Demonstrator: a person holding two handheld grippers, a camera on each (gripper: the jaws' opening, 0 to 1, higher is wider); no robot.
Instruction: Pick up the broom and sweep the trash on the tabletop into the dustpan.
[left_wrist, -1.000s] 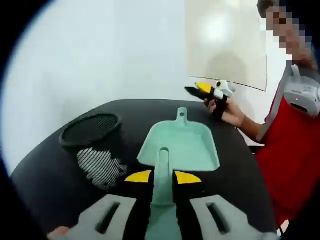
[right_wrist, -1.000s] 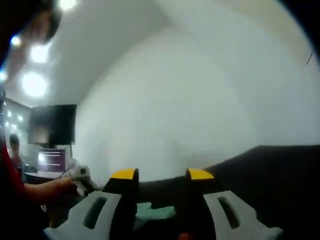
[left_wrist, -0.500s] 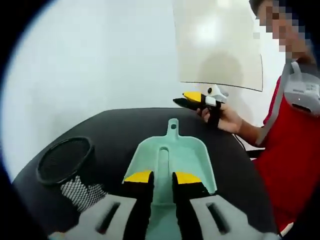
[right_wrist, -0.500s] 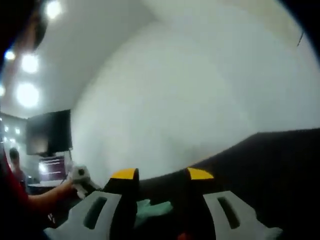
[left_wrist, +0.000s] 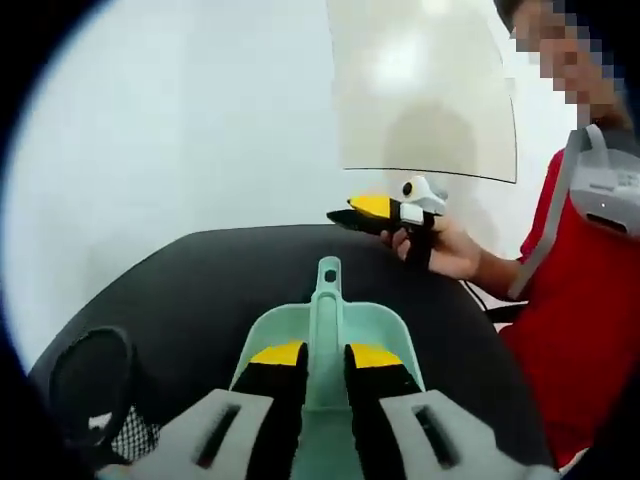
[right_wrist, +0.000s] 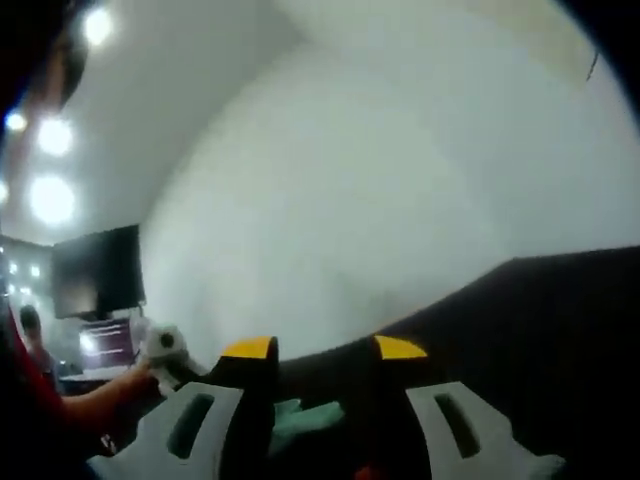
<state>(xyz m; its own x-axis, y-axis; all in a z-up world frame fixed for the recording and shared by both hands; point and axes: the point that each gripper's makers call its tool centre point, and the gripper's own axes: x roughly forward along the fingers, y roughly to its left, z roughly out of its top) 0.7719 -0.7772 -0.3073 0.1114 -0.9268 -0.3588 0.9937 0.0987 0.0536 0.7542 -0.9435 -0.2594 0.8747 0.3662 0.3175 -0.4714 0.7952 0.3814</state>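
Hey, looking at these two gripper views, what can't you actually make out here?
- Mesh basket, left gripper view: cut off by the dark edge, contents unreadable.
- Dustpan, left gripper view: the left gripper covers its near part, so the exact grip is hidden.
- Green item, right gripper view: blurred, mostly behind the right gripper; contact unclear.
- Trash: none can be told on the tabletop.

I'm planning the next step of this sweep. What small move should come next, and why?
Probably lower the dustpan onto the black table. The left gripper has its jaws shut on the handle and the pan looks lifted. The right gripper points mostly at the wall, with something green, unclear, between its jaws. I can't spot any trash yet.
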